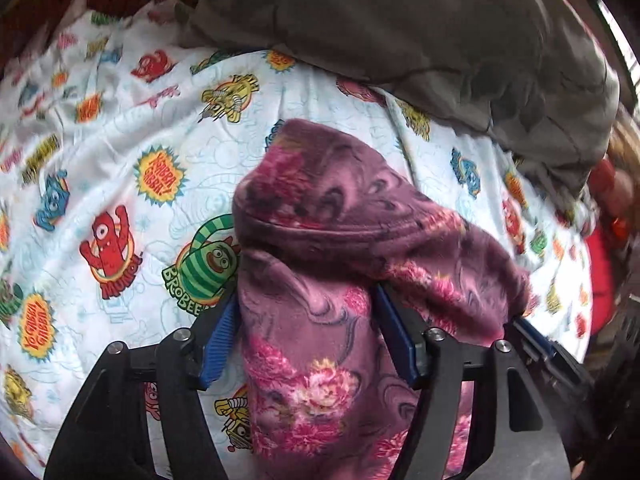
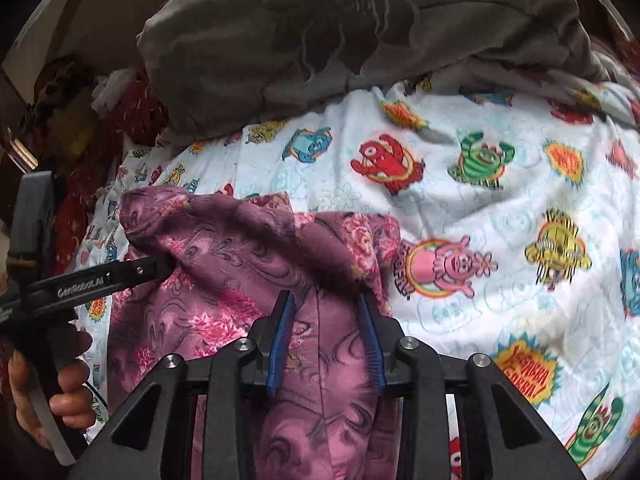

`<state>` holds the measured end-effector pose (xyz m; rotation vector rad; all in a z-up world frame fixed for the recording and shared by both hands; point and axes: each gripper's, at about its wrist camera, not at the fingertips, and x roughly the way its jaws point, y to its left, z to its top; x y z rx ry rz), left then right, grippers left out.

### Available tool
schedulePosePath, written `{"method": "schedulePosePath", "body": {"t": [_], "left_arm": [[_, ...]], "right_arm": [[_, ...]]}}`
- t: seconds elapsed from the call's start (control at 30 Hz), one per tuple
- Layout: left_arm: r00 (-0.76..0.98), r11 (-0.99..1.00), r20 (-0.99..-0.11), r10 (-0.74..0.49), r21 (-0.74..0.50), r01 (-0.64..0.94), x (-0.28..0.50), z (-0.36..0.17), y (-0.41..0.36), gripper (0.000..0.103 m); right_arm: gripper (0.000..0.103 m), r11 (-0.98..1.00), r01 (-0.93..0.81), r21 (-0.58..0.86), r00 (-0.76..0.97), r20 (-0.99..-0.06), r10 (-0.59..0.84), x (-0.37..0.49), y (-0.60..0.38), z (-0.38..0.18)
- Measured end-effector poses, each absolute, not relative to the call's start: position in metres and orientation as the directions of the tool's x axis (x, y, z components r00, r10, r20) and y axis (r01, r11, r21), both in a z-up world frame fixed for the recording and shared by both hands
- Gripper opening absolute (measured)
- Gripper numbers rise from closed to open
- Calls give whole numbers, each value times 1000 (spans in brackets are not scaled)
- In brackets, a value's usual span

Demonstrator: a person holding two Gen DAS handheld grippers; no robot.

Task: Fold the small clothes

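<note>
A purple fleece garment (image 1: 320, 220) with pink flowers is bunched up over a white cartoon-print sheet (image 1: 120, 140). In the left wrist view my left gripper (image 1: 308, 296) has a thick fold of it filling the gap between the blue pads (image 1: 222, 340), which press on the cloth. In the right wrist view my right gripper (image 2: 325, 296) is shut on another fold of the same garment (image 2: 240, 248), narrower between its pads. One black finger of the left gripper (image 2: 136, 271) pokes into the cloth at the left, held by a hand (image 2: 68, 400). The garment's lower part hangs hidden under both grippers.
A crumpled grey blanket (image 2: 320, 20) lies along the far side of the sheet (image 2: 500, 200), also across the top in the left wrist view (image 1: 400, 20). Red patterned fabric (image 2: 132, 116) is piled at the far left. Open sheet spreads to the right of the garment.
</note>
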<state>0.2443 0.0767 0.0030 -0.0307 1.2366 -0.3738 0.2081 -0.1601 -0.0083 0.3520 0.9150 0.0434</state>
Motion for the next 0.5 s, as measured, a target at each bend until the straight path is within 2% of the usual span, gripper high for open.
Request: {"method": "schedulePosePath", "body": {"t": [0.13,0.2,0.27,0.4,0.5], "left_arm": [[289,924,-900,-327,-240,297,216,21,98,66],[299,915,-891,-342,-242,324,186,28,113,66],[282,904,-891,-356,-252,346,152,25,128,66],[317,907,-891,-325,-199,372,85,14,146,66],[372,913,-886,-277,-122,391,45,17,154,66]], "right_arm": [[38,967,72,243,587,-794,156,192,-153,12],[53,971,71,229,554,-818,152,170,-153,18],[75,976,90,200,524,-843,124,145,-153,17],[79,986,156,66,447,-894,-11,94,-151,4],[81,978,199,61,387,-922,-21,70,-153,-3]]}}
